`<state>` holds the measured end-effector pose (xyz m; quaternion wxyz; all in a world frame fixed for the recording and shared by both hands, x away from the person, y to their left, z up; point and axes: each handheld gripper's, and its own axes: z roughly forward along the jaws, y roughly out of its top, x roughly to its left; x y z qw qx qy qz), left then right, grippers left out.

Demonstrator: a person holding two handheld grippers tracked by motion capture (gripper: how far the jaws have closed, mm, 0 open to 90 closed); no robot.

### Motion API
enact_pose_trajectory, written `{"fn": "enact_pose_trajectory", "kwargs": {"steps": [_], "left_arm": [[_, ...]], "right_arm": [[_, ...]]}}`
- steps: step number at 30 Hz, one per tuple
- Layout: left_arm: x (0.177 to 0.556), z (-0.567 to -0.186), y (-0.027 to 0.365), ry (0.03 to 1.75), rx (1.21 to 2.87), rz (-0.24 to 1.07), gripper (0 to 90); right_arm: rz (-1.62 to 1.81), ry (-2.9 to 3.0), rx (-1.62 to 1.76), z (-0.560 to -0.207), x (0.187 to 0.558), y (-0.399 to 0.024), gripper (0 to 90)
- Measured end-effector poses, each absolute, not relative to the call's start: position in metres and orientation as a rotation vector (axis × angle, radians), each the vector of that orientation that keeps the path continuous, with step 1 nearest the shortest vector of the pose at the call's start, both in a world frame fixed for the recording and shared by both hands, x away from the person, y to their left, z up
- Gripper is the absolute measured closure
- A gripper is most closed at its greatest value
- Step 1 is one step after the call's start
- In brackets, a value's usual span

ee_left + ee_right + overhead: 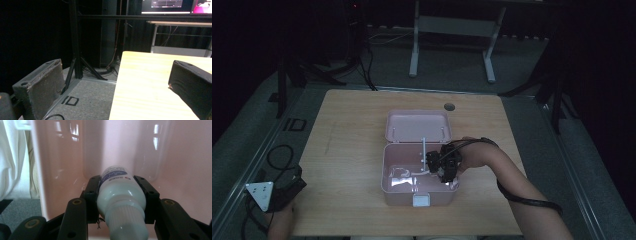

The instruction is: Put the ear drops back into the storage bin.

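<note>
A pink plastic box stands open mid-table, its lid tipped back behind it. My right gripper reaches down into the box's right side. In the right gripper view the right gripper is shut on a white bottle with a ribbed cap, close to the pink box wall. My left gripper, with its grey three-cornered plate, rests at the table's front left corner. In the left gripper view its fingers stand wide apart with nothing between them.
A wooden table with a round cable hole at the back. A white table frame stands on the floor beyond. A black stand rises off the table's left edge. Cables lie on the floor at left.
</note>
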<state>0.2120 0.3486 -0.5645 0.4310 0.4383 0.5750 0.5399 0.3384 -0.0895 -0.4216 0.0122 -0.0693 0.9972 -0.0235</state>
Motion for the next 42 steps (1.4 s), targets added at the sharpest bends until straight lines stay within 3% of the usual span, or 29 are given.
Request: {"fn": "enact_pose_trajectory", "kwargs": {"steps": [42], "left_arm": [[0.212,-0.565,0.349,1.43,1.089,1.343,0.5]], "right_arm": [[-0.295,3.105,-0.247,-0.49,0.347,-0.071,59.4]]}}
